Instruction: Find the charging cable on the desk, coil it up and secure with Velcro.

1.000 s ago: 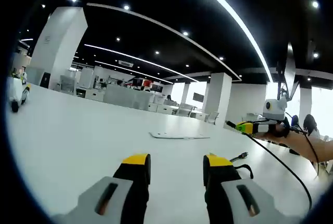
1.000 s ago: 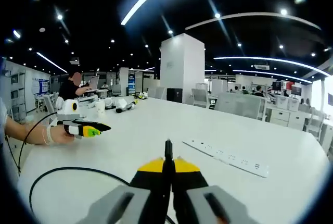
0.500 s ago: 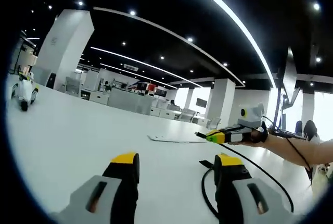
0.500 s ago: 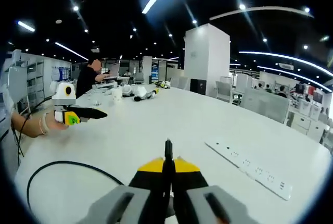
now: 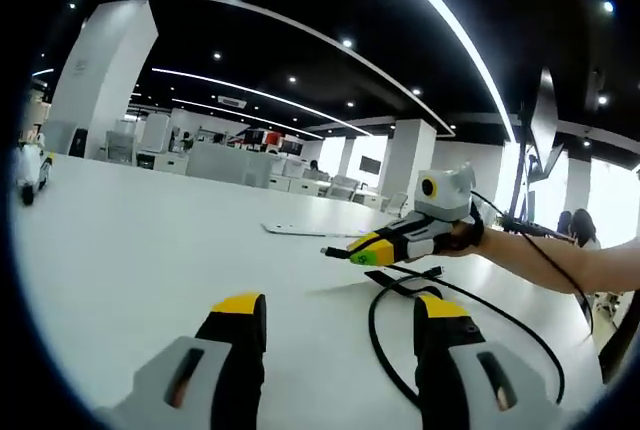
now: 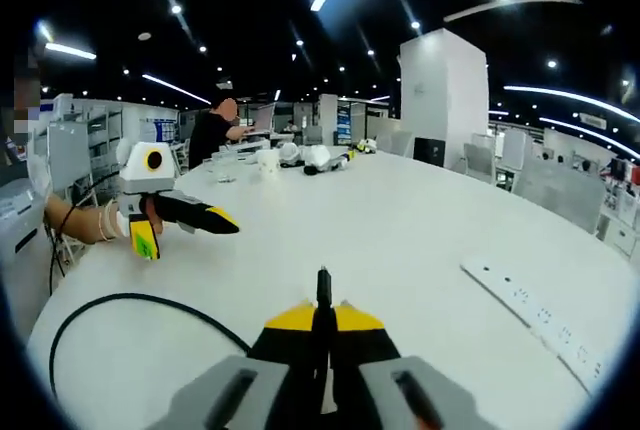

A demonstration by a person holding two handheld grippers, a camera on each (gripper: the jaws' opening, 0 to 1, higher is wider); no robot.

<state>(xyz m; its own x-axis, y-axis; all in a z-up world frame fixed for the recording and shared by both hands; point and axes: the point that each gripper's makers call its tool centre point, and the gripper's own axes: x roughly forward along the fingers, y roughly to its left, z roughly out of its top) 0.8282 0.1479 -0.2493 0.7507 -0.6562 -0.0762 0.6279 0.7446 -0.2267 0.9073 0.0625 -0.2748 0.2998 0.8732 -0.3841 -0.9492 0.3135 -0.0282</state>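
The black charging cable [image 5: 372, 335] lies in a loose loop on the white desk [image 5: 130, 250], just right of my left gripper [image 5: 340, 308]. That gripper is open with nothing between its jaws. My right gripper [image 5: 362, 251] comes in from the right, held above the desk, shut on the cable's end with the plug [image 5: 330, 250] sticking out of its tips. In the right gripper view the right gripper [image 6: 322, 312] is shut on the plug [image 6: 322, 285]. From there the cable [image 6: 100, 302] curves away to the left. The left gripper [image 6: 185, 228] hovers at left, open.
A white power strip [image 6: 535, 312] lies flat on the desk [image 6: 400, 220] to the right, and it is the power strip [image 5: 300, 231] at the middle of the left gripper view. Small white devices [image 6: 300, 155] stand at the desk's far end. A person [image 6: 212, 130] sits behind them.
The right gripper, still shut on the cable end, has come closer to the left gripper. More of the cable loop now lies beside the left gripper's right jaw. Both cameras have shifted.
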